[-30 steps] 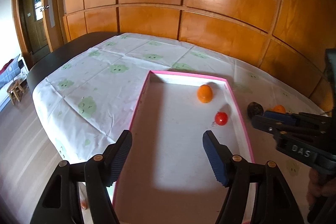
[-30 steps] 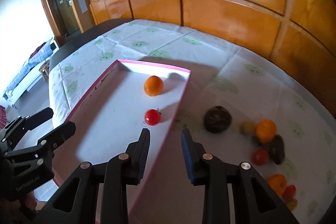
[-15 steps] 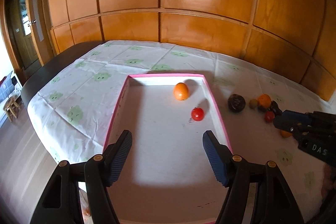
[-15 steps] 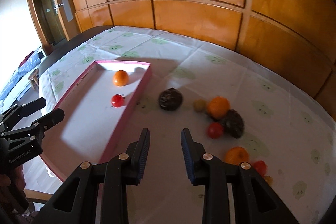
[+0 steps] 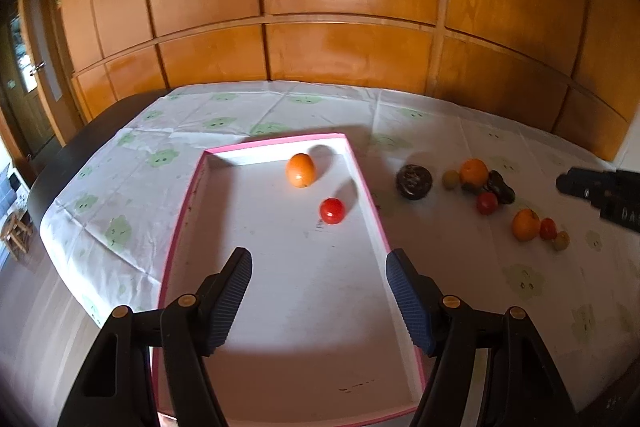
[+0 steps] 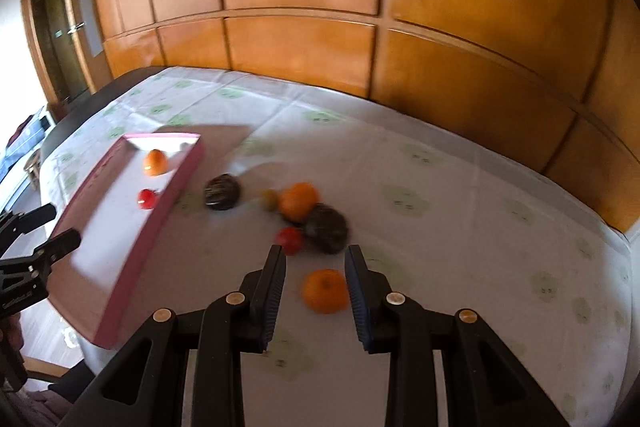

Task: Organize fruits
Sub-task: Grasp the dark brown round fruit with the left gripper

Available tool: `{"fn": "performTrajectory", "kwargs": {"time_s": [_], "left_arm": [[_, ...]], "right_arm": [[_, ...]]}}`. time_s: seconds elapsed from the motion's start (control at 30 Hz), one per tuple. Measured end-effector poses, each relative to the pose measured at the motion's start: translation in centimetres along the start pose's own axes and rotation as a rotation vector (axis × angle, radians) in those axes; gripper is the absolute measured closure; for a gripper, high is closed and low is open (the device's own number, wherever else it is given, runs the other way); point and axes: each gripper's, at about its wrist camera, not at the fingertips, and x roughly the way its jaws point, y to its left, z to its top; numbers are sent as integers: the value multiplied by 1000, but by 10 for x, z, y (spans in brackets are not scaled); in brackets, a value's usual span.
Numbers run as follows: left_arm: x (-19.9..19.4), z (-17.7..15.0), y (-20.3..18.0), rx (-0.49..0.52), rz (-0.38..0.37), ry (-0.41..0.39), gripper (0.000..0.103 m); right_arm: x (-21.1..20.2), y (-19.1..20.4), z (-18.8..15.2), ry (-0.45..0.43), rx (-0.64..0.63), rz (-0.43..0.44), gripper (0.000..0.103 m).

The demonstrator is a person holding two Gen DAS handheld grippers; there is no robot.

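Observation:
A pink-rimmed white tray holds an orange and a red tomato. My left gripper hangs open over the tray's near half, with nothing between its fingers. Right of the tray, loose fruit lies on the cloth: a dark round fruit, an orange, a tomato and another dark fruit. My right gripper hovers over this group with its jaws nearly together and nothing in them. A second orange lies on the cloth and shows through the narrow gap.
A white tablecloth with green prints covers the dark table. Wooden wall panels stand close behind it. Small tomatoes lie at the right end of the fruit group. A doorway and floor lie to the left.
My right gripper has swept right from the tray's edge to above the loose fruit. The left gripper has shifted and rolled, so the tray sits squarer under it. Neither gripper's jaws have changed.

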Motion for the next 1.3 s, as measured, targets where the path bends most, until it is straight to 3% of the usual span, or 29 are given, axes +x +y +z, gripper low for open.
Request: {"fn": "performTrajectory", "kwargs": {"time_s": [0.33, 0.5, 0.63, 0.9, 1.3], "left_arm": [[10, 11, -22, 86, -58, 34, 33], [22, 32, -34, 131, -119, 56, 38], [39, 52, -48, 159, -155, 86, 39], [98, 80, -89, 325, -188, 181, 38], [162, 89, -109, 414, -136, 291, 36]], "right_arm": [[11, -60, -15, 26, 75, -79, 72], [23, -84, -21, 70, 200, -46, 72], [20, -87, -20, 57, 215, -35, 72], [16, -93, -16, 47, 267, 11, 71], [15, -104, -14, 51, 325, 22, 71]]}}
